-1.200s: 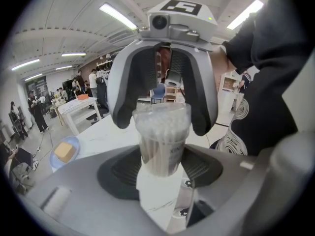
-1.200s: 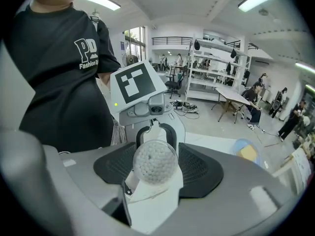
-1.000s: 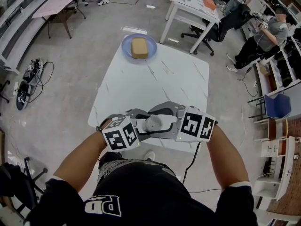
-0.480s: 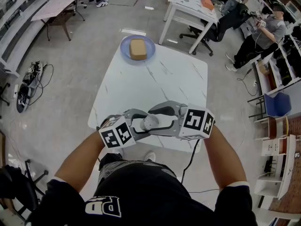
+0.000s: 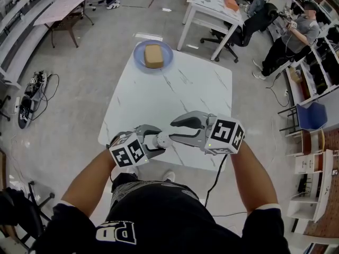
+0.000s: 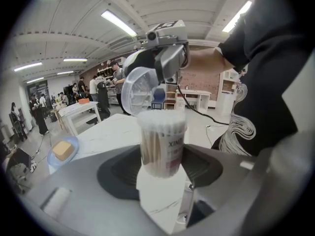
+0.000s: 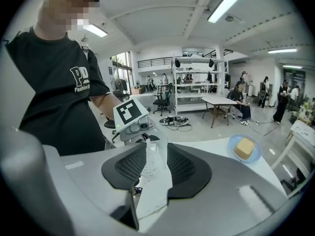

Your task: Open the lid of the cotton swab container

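Observation:
My left gripper (image 5: 158, 140) is shut on the clear cotton swab container (image 6: 163, 140), which stands upright between its jaws over the table's near edge. The container's top is uncovered and the white swab tips show. My right gripper (image 5: 176, 130) sits just to the right of it in the head view, a small gap apart. Its jaws have just been closing, and the round clear lid (image 6: 140, 89) is between them. In the right gripper view the lid (image 7: 150, 157) shows edge-on, pinched by both pads.
The white marble table (image 5: 175, 89) carries a blue plate (image 5: 139, 54) with a tan block (image 5: 153, 55) at its far end. Another white table (image 5: 212, 4), office chairs and people stand at the back right. Cables lie on the floor at left.
The two grippers have drawn apart. The right one has shifted right and a little up with the lid, off the container. The left one has sunk slightly with the container.

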The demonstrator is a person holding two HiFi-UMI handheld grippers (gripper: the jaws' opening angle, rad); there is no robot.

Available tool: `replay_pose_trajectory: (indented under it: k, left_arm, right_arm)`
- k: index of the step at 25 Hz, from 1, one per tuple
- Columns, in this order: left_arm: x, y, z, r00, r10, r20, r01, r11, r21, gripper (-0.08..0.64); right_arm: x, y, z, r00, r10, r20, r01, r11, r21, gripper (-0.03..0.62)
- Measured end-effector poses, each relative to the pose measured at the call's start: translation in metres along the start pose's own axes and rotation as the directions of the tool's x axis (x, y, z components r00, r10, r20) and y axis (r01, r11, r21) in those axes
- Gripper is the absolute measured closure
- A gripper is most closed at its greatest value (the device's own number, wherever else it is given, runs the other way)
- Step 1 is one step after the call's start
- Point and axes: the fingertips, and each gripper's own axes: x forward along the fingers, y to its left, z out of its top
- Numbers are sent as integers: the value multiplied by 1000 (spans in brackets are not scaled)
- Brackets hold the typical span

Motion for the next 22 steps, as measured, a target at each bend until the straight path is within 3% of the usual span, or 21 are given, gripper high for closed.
replay_pose_trajectory:
  k: [4,22]
  left_arm:
    - [0,-2,1,1000,9,9,-9,1000,-1,256]
    - [3,-3,9,998,37,50,-37,999,7,256]
  right_arm:
    - [-3,-5,-1,999,-36,9,36,999,6,518]
    - [-3,-49,-19,971,-238,-31,239,968,70,529]
